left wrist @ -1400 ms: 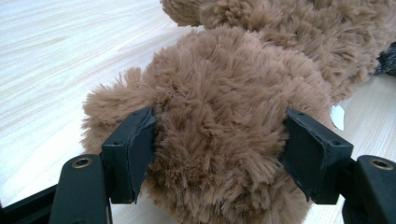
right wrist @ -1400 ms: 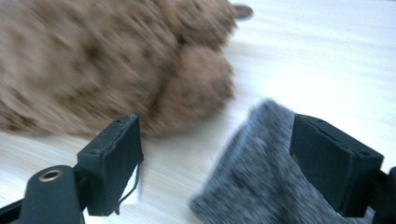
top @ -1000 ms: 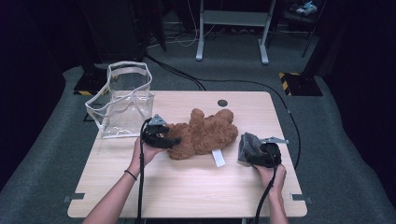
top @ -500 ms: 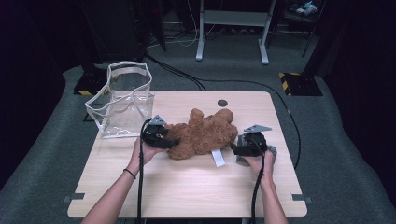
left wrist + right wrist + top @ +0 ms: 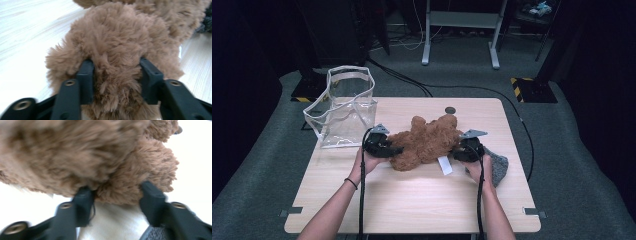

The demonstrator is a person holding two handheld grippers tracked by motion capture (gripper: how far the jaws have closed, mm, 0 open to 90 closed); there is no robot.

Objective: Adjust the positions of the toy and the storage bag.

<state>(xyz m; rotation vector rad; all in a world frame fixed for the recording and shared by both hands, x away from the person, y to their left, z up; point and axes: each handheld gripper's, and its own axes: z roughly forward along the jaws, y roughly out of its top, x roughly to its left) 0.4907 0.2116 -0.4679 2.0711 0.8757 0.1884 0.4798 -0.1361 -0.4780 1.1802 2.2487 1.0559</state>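
Left gripper view: my left tongs and right tongs, just closing, clamp only the teddy bear's fur, which may slip when lifted.

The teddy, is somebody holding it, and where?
Yes. The left gripper pinches one furry end of the teddy; its jaws have just been closing. The right gripper closes on a limb at the other end.

One brown teddy bear, one clear bag, one grey cloth
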